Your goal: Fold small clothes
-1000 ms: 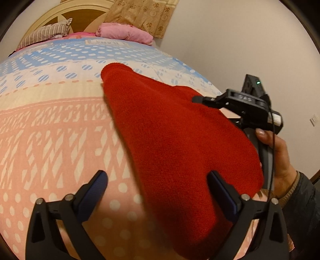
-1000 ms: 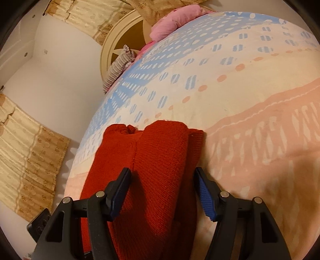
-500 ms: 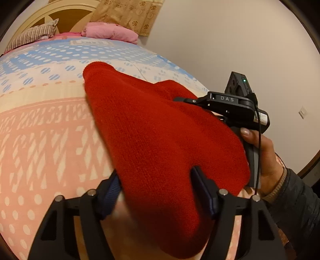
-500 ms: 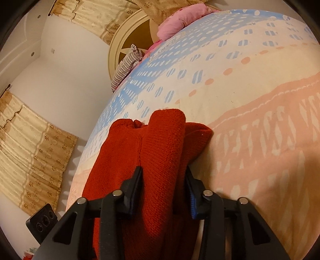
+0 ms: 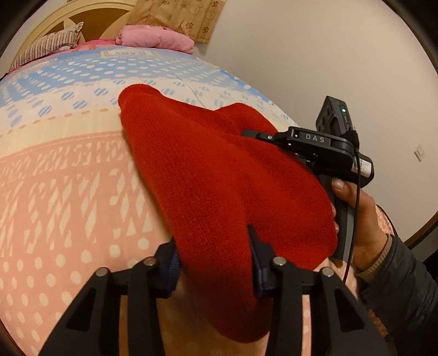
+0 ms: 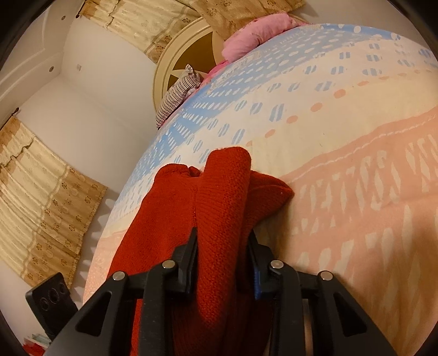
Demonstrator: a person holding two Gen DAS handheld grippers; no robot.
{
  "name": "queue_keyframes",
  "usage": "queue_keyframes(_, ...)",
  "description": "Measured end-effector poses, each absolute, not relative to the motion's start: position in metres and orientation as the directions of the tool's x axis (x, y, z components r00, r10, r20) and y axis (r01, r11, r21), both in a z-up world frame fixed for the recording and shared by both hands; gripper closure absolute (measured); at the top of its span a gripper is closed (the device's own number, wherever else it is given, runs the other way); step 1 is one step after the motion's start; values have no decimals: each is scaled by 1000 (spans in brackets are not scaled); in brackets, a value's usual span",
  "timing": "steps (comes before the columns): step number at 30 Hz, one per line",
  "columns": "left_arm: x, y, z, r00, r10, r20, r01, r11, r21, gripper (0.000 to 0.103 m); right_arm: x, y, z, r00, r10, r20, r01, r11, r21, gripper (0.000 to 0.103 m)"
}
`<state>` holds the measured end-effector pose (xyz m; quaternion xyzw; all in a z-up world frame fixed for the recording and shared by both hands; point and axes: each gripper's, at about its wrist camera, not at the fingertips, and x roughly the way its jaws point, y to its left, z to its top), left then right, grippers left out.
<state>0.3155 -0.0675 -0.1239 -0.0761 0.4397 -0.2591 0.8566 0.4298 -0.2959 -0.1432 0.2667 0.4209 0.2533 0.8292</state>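
1. Red knit garment [image 5: 219, 186] lies bunched on the bed [image 5: 68, 191], near its right-hand edge in the left wrist view, and both claws have hold of it.
2. The left claw [image 5: 213, 263] points steeply down; its jaws have just been closing and now pinch a near fold of the knit between the pads.
3. The right claw [image 6: 223, 254] points down less steeply; its jaws have also just been closing and clamp a raised ridge of the same garment.
4. In the left wrist view the right claw reaches in from the right over the garment's far side, and the person's hand [image 5: 358, 219] grips its handle, with a dark sleeve [image 5: 405, 279] behind.
5. The garment's far tip rests on the cream band of the bedcover.
6. To the left in the left wrist view, the pink patterned cover is bare and wide; beyond, blue dotted cover runs to the pink pillow [image 5: 156, 41] and striped pillow [image 5: 46, 45] at the headboard [image 5: 82, 13].
7. On the right, the bed edge falls away close beside the garment toward the plain wall [image 5: 314, 54].
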Motion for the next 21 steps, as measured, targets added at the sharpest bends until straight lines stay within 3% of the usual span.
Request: queue_keyframes(21, 265, -31, -97, 550, -449, -704, 356, 889, -290, 66, 372, -248, -110, 496, 737, -460, -314, 646, 696, 73)
